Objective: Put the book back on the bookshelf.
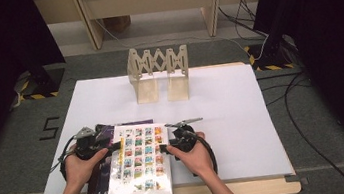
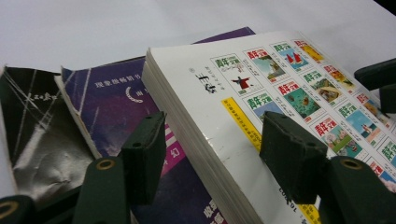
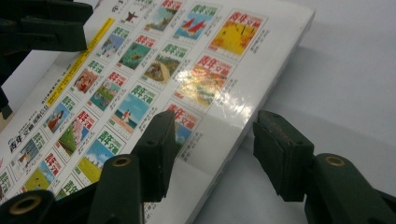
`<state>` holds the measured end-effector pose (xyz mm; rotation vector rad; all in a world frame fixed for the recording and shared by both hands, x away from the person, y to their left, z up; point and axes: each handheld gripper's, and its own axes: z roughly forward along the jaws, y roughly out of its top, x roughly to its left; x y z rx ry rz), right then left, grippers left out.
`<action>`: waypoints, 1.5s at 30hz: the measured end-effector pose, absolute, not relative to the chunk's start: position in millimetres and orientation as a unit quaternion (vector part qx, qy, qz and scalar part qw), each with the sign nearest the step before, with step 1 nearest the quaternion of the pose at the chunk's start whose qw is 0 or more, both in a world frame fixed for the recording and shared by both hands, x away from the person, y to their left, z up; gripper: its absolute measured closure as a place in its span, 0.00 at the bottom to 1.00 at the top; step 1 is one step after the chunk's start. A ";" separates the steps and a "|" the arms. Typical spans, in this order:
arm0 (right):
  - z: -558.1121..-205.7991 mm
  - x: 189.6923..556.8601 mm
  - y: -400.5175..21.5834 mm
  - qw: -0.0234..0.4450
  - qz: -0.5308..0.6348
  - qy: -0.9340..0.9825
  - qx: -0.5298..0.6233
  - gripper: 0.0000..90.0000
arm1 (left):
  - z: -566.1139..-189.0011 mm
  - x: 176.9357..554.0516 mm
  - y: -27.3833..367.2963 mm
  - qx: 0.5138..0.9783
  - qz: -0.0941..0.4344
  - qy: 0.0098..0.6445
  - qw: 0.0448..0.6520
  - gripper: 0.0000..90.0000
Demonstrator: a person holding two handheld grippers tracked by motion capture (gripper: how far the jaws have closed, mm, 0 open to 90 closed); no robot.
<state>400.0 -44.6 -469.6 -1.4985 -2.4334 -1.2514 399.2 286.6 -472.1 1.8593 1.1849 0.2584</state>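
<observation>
A thick white book (image 1: 141, 164) with a grid of small colourful cover pictures lies on top of a purple book (image 1: 95, 132) at the table's front left. My left gripper (image 1: 116, 145) is at the white book's left edge and is open. In the left gripper view its jaws (image 2: 212, 135) straddle the spine of the white book (image 2: 224, 84), one over the purple book (image 2: 112, 98), one over the cover. My right gripper (image 1: 164, 148) is open at the right edge. Its jaws (image 3: 215, 126) straddle that edge of the white book (image 3: 154, 70).
A wooden expanding book rack (image 1: 159, 73) stands upright at the back middle of the white sheet (image 1: 222, 110) covering the table. A black, creased book (image 2: 32, 121) lies left of the purple one. The table's front edge (image 1: 223, 191) is close behind the books.
</observation>
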 end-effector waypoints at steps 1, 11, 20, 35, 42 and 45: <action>-471.2 400.1 -43.9 0.019 -0.401 -0.777 -0.485 0.53 | -472.7 399.6 286.1 0.751 0.102 0.477 0.445 0.45; -474.9 399.7 -36.9 0.043 -0.398 -0.752 -0.524 0.45 | -479.9 400.9 285.2 0.737 0.061 0.491 0.462 0.44; -472.5 388.6 -25.2 0.020 -0.401 -0.754 -0.520 0.47 | -477.4 394.9 291.2 0.724 0.067 0.515 0.453 0.46; -470.4 384.0 -21.7 0.010 -0.397 -0.762 -0.511 0.48 | -475.5 375.7 287.8 0.694 -0.003 0.526 0.491 0.62; -469.4 392.9 -27.9 0.028 -0.399 -0.772 -0.493 0.52 | -474.6 369.0 289.0 0.692 0.004 0.521 0.500 0.82; -469.5 404.2 -32.4 0.026 -0.402 -0.762 -0.506 0.51 | -473.3 368.7 288.1 0.697 0.010 0.517 0.497 0.84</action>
